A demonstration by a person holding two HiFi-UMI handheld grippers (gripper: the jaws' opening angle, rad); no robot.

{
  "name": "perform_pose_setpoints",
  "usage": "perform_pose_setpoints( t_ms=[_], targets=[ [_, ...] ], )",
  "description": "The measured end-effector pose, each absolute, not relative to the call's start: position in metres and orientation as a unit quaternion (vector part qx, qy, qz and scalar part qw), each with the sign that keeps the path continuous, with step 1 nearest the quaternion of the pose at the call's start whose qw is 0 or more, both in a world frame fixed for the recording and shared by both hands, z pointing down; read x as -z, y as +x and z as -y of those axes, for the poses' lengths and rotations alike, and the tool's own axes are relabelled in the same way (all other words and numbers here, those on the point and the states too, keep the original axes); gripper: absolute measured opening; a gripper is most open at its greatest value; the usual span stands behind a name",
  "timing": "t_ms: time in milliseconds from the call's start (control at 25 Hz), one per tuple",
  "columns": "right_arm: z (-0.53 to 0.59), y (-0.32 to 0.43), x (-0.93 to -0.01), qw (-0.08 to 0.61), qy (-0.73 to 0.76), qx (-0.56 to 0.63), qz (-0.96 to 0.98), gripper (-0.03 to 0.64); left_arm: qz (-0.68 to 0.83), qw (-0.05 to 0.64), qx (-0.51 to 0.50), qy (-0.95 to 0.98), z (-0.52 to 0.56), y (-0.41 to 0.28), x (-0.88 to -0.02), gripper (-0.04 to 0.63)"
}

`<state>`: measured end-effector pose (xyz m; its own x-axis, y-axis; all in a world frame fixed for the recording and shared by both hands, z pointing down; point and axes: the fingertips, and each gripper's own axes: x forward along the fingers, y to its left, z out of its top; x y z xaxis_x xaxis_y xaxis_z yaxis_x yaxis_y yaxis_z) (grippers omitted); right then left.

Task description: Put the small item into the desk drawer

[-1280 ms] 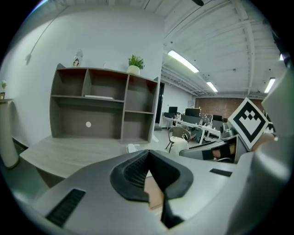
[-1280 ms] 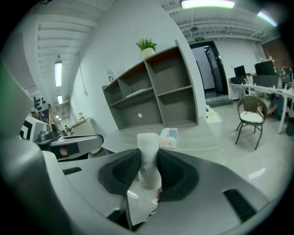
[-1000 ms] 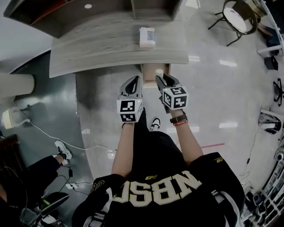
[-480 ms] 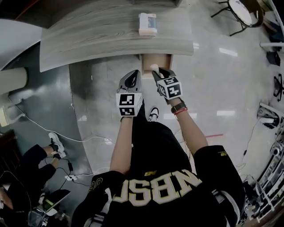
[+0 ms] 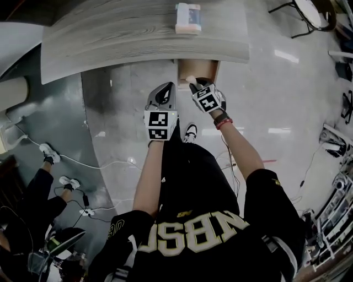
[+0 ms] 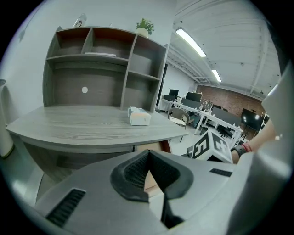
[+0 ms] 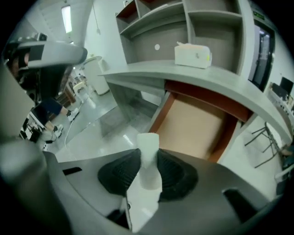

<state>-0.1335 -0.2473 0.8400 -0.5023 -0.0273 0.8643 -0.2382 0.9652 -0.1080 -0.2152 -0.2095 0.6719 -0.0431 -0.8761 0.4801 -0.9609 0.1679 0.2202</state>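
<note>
My right gripper (image 7: 148,166) is shut on a small white bottle-like item (image 7: 148,151), which stands up between the pads. In the head view the right gripper (image 5: 196,86) holds the item (image 5: 190,80) at the front edge of the open wooden desk drawer (image 5: 205,68). The drawer's bare bottom (image 7: 197,128) lies just ahead, under the grey desk top (image 7: 183,75). My left gripper (image 5: 167,88) hangs to the left of the drawer over the floor. Its jaws (image 6: 147,155) meet at the tips with nothing held.
A white tissue box (image 5: 188,17) sits on the desk (image 5: 138,38) above the drawer. A shelf unit (image 6: 101,69) stands at the desk's back. A seated person's legs (image 5: 49,160) and cables (image 5: 105,165) are on the floor at left. A chair (image 5: 309,14) stands far right.
My right gripper has moved forward with the white item to the drawer's front edge. The left gripper has stayed about where it was.
</note>
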Motion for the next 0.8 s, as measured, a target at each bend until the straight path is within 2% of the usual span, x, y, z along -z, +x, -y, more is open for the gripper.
perform_pose_setpoints(
  t_ms=[280, 800],
  targets=[
    [0.250, -0.127, -0.892, 0.539, 0.050, -0.088, 0.836, 0.112, 0.711, 0.274, -0.087, 0.642, 0.208, -0.216, -0.691, 0.014],
    [0.277, -0.143, -0.952, 0.571, 0.020, -0.041, 0.820, 0.115, 0.712, 0.301, -0.083, 0.629, 0.206, -0.227, -0.728, 0.014]
  ],
)
